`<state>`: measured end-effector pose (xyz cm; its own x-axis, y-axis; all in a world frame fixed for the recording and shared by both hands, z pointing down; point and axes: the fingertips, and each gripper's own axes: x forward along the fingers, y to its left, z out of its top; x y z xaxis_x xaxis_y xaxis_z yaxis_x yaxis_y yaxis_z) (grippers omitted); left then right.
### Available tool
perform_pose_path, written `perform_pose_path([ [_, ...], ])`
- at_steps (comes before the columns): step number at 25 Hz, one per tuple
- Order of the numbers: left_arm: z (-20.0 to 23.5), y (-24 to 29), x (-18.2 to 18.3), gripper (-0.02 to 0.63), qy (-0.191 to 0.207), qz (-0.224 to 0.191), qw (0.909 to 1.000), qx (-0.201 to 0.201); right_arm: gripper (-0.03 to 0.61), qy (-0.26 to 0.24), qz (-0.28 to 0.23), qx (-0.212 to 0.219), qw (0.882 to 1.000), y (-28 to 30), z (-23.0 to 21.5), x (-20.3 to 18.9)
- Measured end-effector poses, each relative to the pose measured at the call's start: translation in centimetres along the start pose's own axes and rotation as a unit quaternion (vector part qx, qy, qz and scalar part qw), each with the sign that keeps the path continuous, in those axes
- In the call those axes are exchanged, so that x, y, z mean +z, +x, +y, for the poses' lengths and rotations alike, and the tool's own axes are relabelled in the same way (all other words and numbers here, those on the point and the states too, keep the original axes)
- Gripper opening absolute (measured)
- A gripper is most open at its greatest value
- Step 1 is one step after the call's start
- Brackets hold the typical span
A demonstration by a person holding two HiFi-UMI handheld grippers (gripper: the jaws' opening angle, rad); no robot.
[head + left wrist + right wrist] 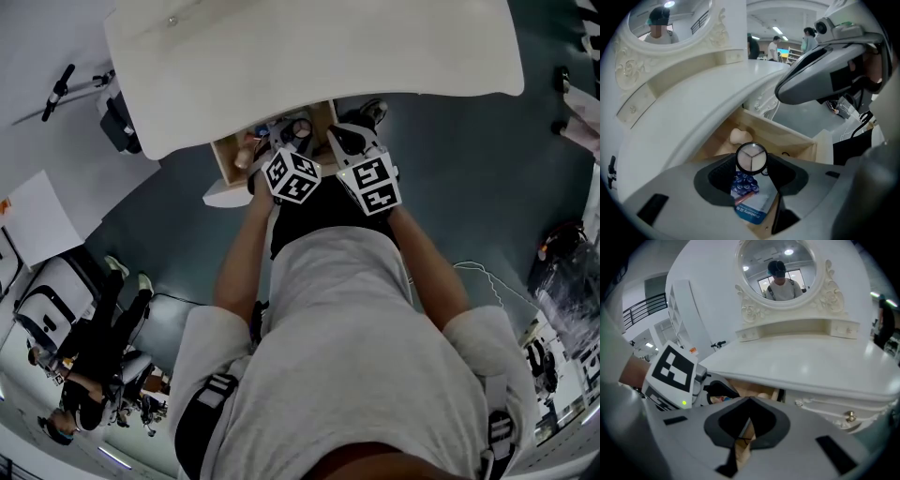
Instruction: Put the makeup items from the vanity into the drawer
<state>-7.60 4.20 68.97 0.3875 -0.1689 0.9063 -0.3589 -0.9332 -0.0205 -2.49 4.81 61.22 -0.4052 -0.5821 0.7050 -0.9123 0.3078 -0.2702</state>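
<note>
My left gripper point(751, 162) is shut on a round black compact point(751, 158) with three pale pans, held over the open wooden drawer point(797, 137). Below it in the drawer lie a blue blueberry-print packet point(749, 199) and a beige sponge point(739, 136). In the head view the drawer point(225, 161) sticks out under the white vanity top point(309, 56), with the left gripper point(296, 141) over it and the right gripper point(351, 141) beside it. My right gripper point(749, 422) has its jaws together with nothing between them, just in front of the drawer.
An oval mirror point(778, 273) stands at the back of the vanity top point(811, 366). The left gripper's marker cube point(670, 373) is close on the left in the right gripper view. A closed drawer with a small knob point(850, 416) sits at right. People stand on the floor behind.
</note>
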Motion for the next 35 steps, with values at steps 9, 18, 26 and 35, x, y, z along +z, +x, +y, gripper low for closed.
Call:
perform_pose_path([
  [9,0.4,2.8,-1.3,0.213,-0.02,0.017,0.9994,-0.022,0.015,0.006,0.006,0.002,1.0,-0.1,-0.5,-0.8],
  [18,-0.1,4.3,-1.4,0.213,-0.017,0.03,0.9984,-0.044,0.015,0.012,0.01,0.003,1.0,0.0,-1.2,-1.1],
  [26,-0.7,5.2,-2.3,0.213,0.008,0.058,0.997,-0.05,0.015,0.01,0.013,-0.003,1.0,-0.2,-2.1,-0.9],
  [35,-0.4,5.0,-2.2,0.215,-0.009,0.056,0.9975,-0.041,0.015,0.001,0.016,-0.009,1.0,-0.5,-2.4,-0.2],
])
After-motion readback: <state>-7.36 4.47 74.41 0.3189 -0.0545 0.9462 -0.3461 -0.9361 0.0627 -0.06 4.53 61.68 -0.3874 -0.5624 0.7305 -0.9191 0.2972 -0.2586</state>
